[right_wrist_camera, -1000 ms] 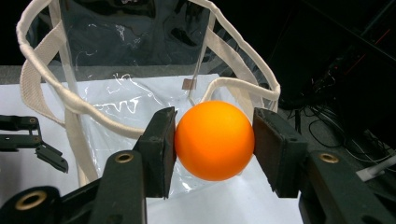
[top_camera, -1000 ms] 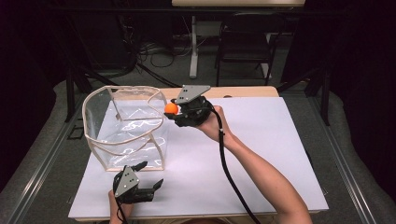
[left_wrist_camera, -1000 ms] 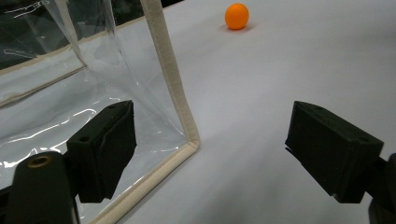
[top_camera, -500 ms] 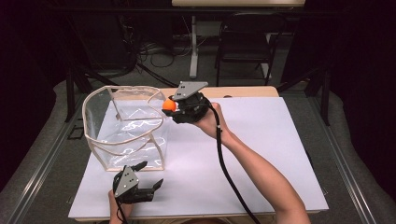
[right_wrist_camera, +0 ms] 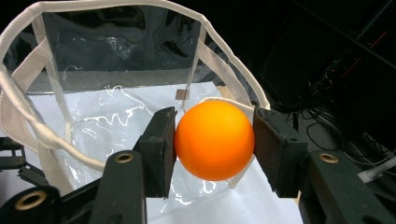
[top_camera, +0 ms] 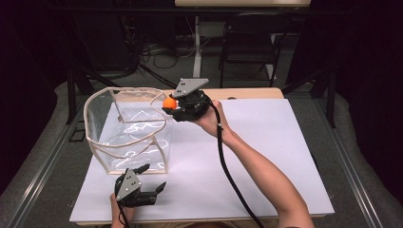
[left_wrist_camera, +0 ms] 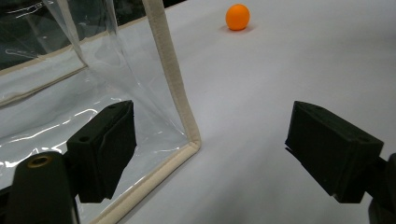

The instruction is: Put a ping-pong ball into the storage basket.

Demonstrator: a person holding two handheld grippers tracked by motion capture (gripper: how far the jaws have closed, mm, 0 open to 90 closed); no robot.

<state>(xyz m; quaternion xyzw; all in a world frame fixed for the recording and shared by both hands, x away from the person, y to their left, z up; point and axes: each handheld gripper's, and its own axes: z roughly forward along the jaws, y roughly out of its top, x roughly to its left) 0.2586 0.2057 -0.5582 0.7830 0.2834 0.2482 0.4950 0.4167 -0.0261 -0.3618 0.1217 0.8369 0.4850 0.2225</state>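
- My right gripper [top_camera: 172, 108] is clamped on the smooth orange ball [right_wrist_camera: 214, 139]; in the right gripper view, both black jaw pads press against its sides and it sits squarely between them.
- From the high view, I see that ball [top_camera: 169, 102] held up at the near-right rim of the clear plastic bag with cream fabric trim [top_camera: 124, 130], just at the edge of its open mouth.
- The ball looks round, matte and evenly orange, with no marks that I can make out.
- In the right gripper view the bag's open top [right_wrist_camera: 116, 56] lies straight ahead and below the ball, its white rim curving round it.
- My left gripper [top_camera: 151, 183] rests low on the white table sheet [top_camera: 266, 142] near the front edge, just in front of the bag; its jaws stand wide apart with nothing between them.
- In the left gripper view I see a second orange ball [left_wrist_camera: 237, 17] lying on the sheet, well apart from the jaws, beyond the bag's trimmed corner [left_wrist_camera: 189, 135].
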